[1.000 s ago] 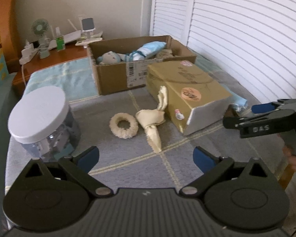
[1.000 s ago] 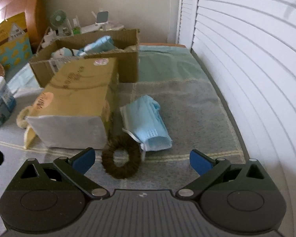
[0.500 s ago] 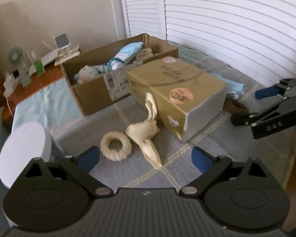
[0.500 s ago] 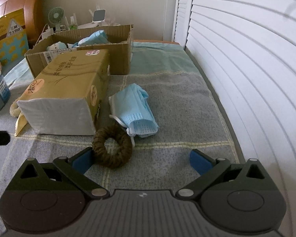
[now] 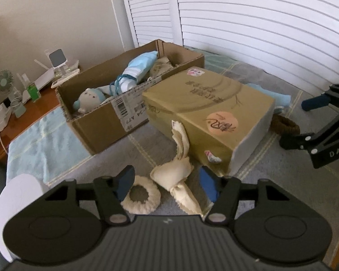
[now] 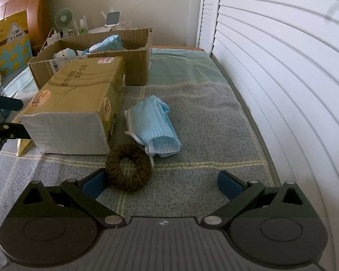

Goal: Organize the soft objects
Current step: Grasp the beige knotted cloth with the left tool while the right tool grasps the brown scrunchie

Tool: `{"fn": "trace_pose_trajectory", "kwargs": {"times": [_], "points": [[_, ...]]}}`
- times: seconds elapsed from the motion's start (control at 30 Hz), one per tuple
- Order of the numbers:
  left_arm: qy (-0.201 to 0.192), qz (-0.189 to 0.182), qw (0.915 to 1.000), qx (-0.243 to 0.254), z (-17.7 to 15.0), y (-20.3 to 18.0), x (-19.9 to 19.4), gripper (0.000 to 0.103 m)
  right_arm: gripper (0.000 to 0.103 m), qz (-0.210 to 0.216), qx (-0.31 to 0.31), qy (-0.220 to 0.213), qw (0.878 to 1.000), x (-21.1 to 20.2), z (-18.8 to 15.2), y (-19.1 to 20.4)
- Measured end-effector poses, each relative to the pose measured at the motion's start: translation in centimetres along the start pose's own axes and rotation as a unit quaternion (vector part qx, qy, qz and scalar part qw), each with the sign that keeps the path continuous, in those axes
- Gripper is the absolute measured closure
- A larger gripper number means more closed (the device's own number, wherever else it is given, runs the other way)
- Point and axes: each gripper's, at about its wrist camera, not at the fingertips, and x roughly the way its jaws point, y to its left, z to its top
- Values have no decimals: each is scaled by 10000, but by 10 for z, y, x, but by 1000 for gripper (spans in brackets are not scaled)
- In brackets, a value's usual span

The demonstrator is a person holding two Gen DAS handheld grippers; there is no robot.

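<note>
Covering the bed, a grey checked blanket (image 6: pixel 203 117) meets white shutters (image 6: pixel 282 67); both tongs (image 5: pixel 167 184) (image 6: pixel 161 183) spread, empty.

White louvered shutters (image 6: pixel 282 67) running along the right side, catching bright daylight. Plain beige wall (image 5: pixel 45 11) standing behind, partly in shadow. Grey checked blanket (image 6: pixel 203 117) covering the surface, meeting a pale blue-green towel (image 6: pixel 183 67) at the far end. Reddish wooden desk (image 5: pixel 49 97) sitting in the corner, carrying a small green fan (image 5: pixel 3 82), a white stand (image 5: pixel 56 57) and chargers. Brown wooden headboard (image 6: pixel 36 11) showing at the left.
</note>
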Motion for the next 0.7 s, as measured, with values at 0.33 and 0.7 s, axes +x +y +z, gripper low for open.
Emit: {"fn": "trace_pose_trajectory", "kwargs": {"times": [0.33,0.7], "points": [[78,-180,9998,1,2,-2,10,69,0,0,4,-188,9998,-3,-6,0],[144,-377,9992,-76,-7,-8,-13,71,0,136,-163,-220,9995,-6,-6,9]]}}
